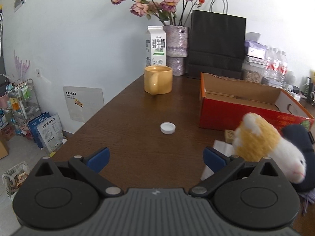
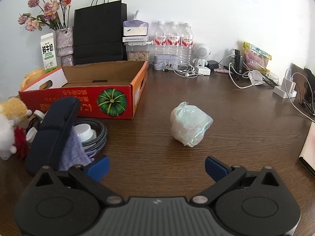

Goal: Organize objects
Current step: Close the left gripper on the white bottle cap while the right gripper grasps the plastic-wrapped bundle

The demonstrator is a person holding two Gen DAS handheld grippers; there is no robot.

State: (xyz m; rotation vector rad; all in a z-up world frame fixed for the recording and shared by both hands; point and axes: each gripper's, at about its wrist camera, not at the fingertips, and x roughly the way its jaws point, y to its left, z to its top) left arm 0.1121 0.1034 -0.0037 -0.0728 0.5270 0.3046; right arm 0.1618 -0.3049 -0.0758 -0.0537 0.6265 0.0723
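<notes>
Both claws are spread wide and empty: the left gripper faces a white bottle cap on the wooden table, the right gripper a knotted plastic bag. Farther back the red cardboard box stands open.

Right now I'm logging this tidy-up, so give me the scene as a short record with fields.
surface: brown wooden table
left claw: open, empty
right claw: open, empty
ahead of left claw: white bottle cap, yellow mug farther back
ahead of right claw: plastic-wrapped bundle
container: open red cardboard box, looks empty
beside box: plush toy, dark case
</notes>
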